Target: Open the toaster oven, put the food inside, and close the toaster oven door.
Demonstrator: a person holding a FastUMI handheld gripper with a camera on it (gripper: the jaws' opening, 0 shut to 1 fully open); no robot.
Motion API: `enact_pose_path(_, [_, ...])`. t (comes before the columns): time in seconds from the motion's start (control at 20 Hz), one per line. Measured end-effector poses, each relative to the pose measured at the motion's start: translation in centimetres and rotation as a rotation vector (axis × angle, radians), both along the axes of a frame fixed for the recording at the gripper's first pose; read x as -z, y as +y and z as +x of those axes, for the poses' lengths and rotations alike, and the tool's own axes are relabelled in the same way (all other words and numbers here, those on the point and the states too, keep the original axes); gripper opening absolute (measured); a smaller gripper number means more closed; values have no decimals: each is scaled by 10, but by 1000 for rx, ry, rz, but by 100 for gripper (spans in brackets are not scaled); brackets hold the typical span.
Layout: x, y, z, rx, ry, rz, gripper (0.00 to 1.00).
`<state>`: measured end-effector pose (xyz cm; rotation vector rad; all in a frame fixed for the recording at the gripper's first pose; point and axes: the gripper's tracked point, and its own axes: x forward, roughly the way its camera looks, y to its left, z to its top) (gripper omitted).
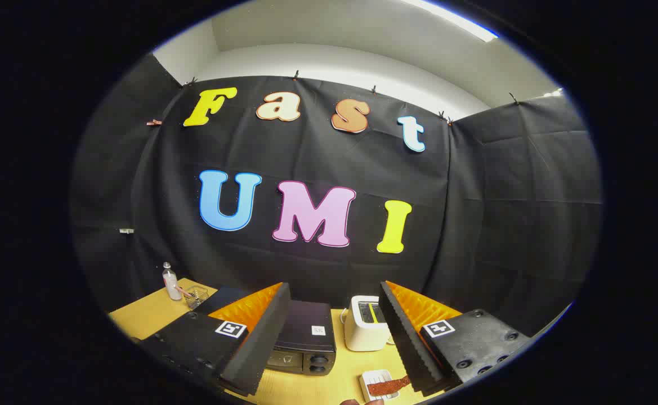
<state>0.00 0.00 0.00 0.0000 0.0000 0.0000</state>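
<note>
Gripper view, one frame. My gripper (331,332): both fingers spread wide, nothing between the pads, nothing touched. Toaster oven (304,343): black box on the wooden table (143,318), ahead of my fingers at about 11 o'clock from their midpoint, partly covered by my left finger. Its long axis runs side to side across my line of sight; the front panel with two round knobs at its right end faces toward me. Door appears closed, though the finger hides most of it. A small pale label sits on its flat top. Food (388,386): a reddish-brown, rough-textured strip lying on a small white plate (372,380), low between my fingers at about 5 o'clock, just beside the inner edge of my right finger; the strip's long axis runs roughly from 8 to 2 o'clock. White slot toaster (367,324): upright, just right of the oven, slots on top. Far left of the table, at 10 o'clock: a clear bottle (169,281) with a white cap, and a small wire basket (196,296) beside it.
</note>
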Motion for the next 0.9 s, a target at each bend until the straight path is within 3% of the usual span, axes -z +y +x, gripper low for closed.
enact_pose_path(0.9, [17,65,9,-61,0,-7,97])
